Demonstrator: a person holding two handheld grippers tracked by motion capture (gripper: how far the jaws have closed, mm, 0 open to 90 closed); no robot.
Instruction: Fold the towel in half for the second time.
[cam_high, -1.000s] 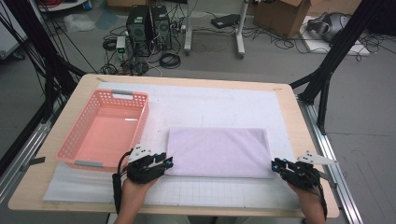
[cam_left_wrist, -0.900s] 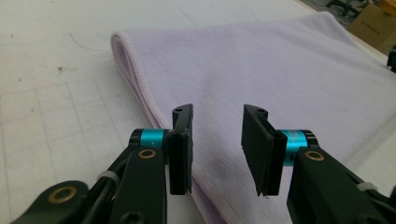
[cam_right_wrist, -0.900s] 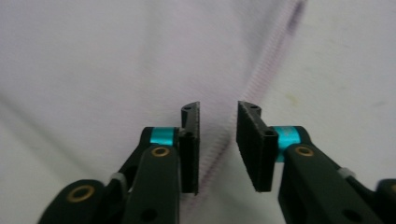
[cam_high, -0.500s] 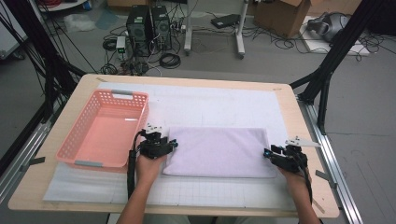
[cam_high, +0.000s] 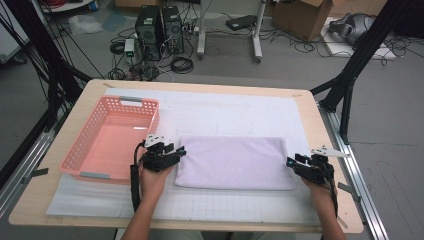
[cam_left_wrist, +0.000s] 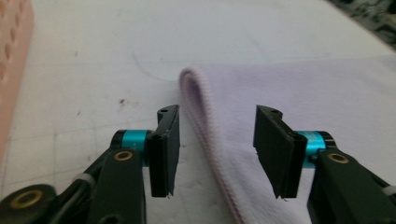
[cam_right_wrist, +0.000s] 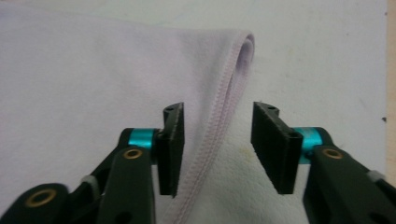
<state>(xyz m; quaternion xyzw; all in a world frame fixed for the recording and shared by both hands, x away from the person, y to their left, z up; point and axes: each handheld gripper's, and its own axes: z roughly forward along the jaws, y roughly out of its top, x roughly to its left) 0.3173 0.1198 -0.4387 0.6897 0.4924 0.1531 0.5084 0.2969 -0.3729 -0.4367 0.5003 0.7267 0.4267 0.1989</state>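
Observation:
A folded lilac towel (cam_high: 232, 160) lies flat in the middle of the white mat. My left gripper (cam_high: 179, 151) is at its left short edge, open. In the left gripper view the towel's rounded fold (cam_left_wrist: 303, 84) runs between the jaws of the left gripper (cam_left_wrist: 218, 116), and neither pad presses on it. My right gripper (cam_high: 291, 162) is at the right short edge, also open. In the right gripper view the stitched hem of the towel (cam_right_wrist: 93, 70) passes between the jaws of the right gripper (cam_right_wrist: 219, 112) without being pinched. Both pairs of jaws have just been opening.
A pink plastic basket (cam_high: 122, 101) stands left of the towel, close to my left hand. The white gridded mat (cam_high: 225, 110) covers most of the wooden table (cam_high: 310, 107). Computers, cables and black frame legs are on the floor beyond the table.
Both hands have moved from the towel's near corners farther up along its short edges. Both pairs of jaws stand wider apart. The towel lies as before.

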